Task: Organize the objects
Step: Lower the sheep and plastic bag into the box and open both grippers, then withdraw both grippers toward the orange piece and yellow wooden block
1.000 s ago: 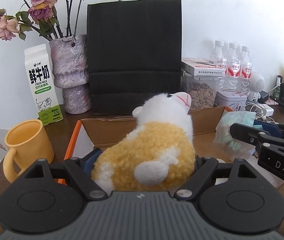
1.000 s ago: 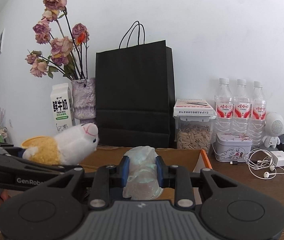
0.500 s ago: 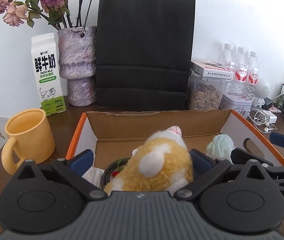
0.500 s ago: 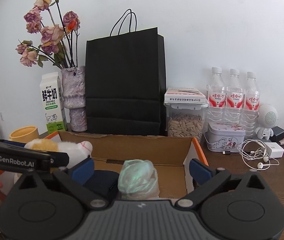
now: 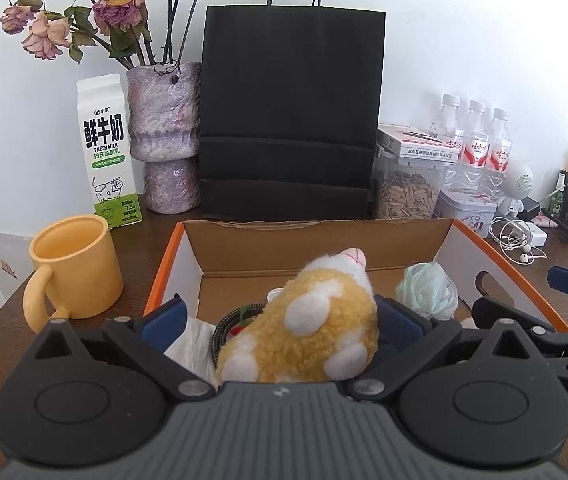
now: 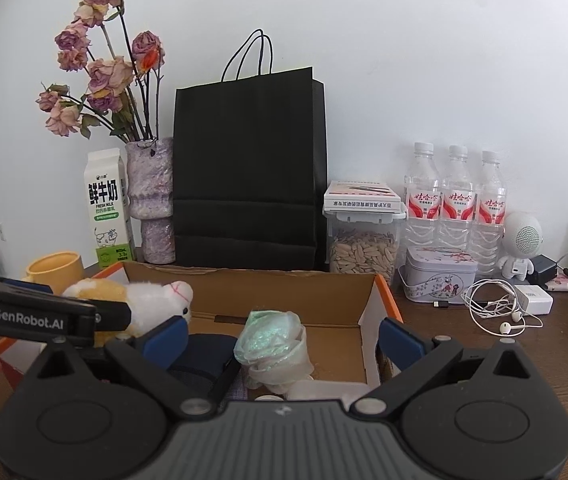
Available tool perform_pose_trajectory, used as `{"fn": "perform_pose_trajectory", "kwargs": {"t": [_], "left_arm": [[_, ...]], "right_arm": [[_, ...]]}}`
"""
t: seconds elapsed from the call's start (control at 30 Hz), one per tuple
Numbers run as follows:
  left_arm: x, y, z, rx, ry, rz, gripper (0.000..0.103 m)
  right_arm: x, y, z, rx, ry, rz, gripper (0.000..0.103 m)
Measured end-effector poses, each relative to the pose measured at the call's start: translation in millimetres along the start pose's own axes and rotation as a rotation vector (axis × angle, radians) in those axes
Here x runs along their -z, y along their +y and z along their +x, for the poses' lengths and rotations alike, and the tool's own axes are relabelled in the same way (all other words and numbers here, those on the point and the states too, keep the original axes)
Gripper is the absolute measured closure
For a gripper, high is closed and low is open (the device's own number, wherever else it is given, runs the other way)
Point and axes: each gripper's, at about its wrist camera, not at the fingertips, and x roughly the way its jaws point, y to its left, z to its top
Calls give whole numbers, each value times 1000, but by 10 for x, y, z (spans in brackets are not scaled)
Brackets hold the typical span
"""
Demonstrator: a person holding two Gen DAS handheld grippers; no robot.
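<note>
Left wrist view: both my hand-held grippers stand released over the cardboard box [image 5: 460, 236].

My left hand-held gripper [image 5: 280, 320] has its jaws spread wide around the plush toy [image 5: 304, 340], which lies in the box on a cable and tissue; my right hand-held gripper [image 6: 280, 336] is wide open around the crumpled plastic bag [image 6: 272, 344], also in the box. Pulling back carelessly, I judge a pad could snag the plush or bag and drag it out. Readable: "FRESH MILK" on the milk carton [image 5: 108, 152], "GenRobot.AI" on the left gripper's arm in the right wrist view.
</note>
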Motion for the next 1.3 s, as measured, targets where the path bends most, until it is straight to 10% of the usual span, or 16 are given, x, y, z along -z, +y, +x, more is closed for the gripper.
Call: {"fn": "perform_pose_trajectory", "kwargs": {"t": [0.93, 1.3], "left_arm": [[496, 144, -897, -42, 74, 55, 0], [739, 267, -912, -65, 170, 84, 0]], "right_arm": [[588, 148, -903, -2, 145, -38, 6], [769, 173, -806, -35, 255, -50, 49]]}}
